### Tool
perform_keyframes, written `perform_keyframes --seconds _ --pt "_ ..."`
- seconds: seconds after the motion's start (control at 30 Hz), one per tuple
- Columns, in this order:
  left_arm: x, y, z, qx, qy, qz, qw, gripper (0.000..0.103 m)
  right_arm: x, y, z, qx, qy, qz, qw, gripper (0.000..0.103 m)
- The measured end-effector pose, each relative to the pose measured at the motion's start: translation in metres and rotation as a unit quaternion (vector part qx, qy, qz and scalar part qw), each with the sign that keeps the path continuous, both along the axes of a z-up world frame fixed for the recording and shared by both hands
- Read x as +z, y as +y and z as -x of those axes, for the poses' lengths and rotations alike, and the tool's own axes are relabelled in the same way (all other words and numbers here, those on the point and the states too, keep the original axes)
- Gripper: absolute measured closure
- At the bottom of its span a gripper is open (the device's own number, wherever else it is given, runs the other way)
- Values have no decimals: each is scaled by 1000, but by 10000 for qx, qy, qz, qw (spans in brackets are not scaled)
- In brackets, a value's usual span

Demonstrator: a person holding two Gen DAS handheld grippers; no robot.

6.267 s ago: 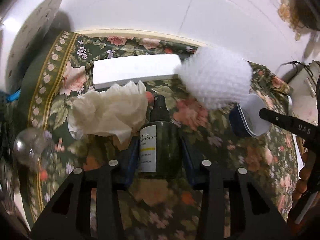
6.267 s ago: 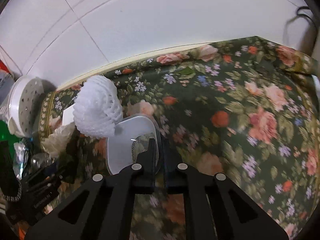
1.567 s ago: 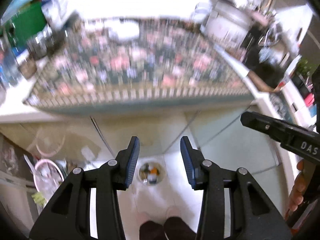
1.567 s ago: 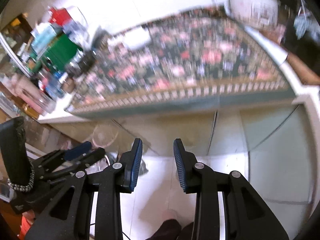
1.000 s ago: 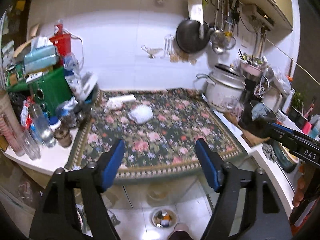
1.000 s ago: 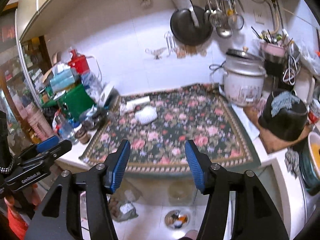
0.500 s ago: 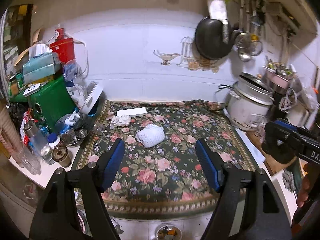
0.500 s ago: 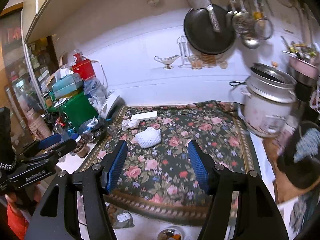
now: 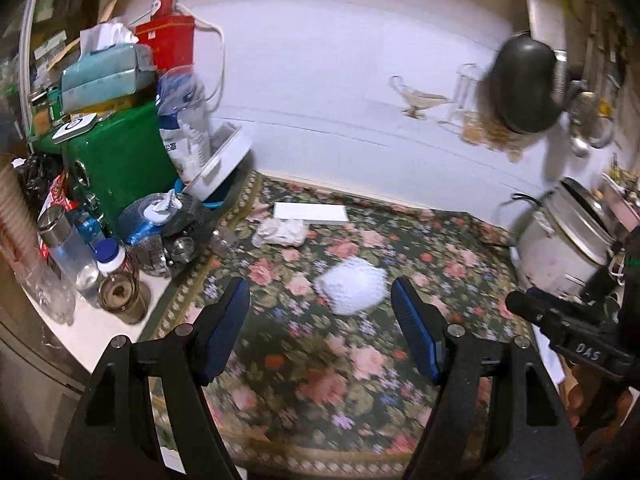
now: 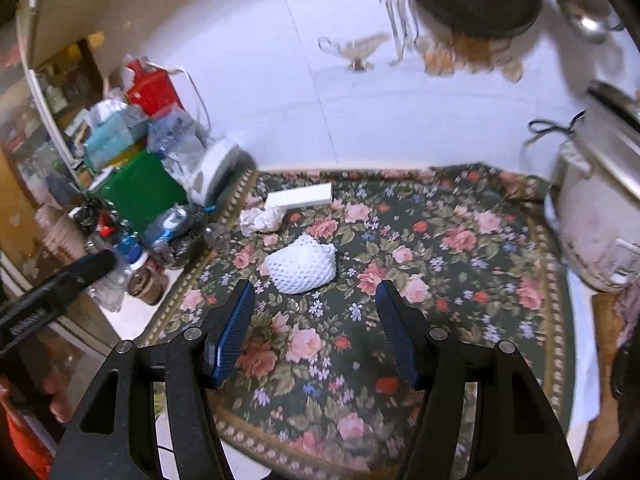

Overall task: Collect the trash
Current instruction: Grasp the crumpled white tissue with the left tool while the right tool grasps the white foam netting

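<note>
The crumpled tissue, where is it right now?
The crumpled tissue lies on the floral cloth toward its back left, just in front of the white box, behind the foam net.

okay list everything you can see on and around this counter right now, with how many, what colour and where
foam net: one, white, middle of floral cloth
crumpled tissue: one, white, behind the net
flat box: one, white, by the wall
green box: one, left clutter
red container: one, atop left clutter
rice cooker: one, white, right
pan: one, black, on wall
left gripper: open, empty
right gripper: open, empty
</note>
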State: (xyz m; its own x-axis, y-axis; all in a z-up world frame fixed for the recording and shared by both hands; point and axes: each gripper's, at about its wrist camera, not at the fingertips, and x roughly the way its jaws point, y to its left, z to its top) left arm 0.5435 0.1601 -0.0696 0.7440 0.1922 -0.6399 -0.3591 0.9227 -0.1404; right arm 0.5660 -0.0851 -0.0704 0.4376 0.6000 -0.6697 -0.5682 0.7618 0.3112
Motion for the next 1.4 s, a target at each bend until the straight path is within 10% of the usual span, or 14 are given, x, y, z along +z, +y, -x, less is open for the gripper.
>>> perform_keyframes --seconds 0.5,0.63,1.13,1.4 --pt "-97 127 -151 -738 876 357 9928 31 -121 113 -112 -855 1670 251 9819 45" --pt "-131 150 -190 -939 1086 628 9876 31 -147 123 -123 -868 2107 124 9736 70" --pt "-194 186 -254 -745 1555 416 9841 78 -125 114 -114 -1225 1680 221 9779 90" --pt "-192 167 -247 -852 1472 202 9852 85 -109 100 -106 -1304 1468 81 9805 91"
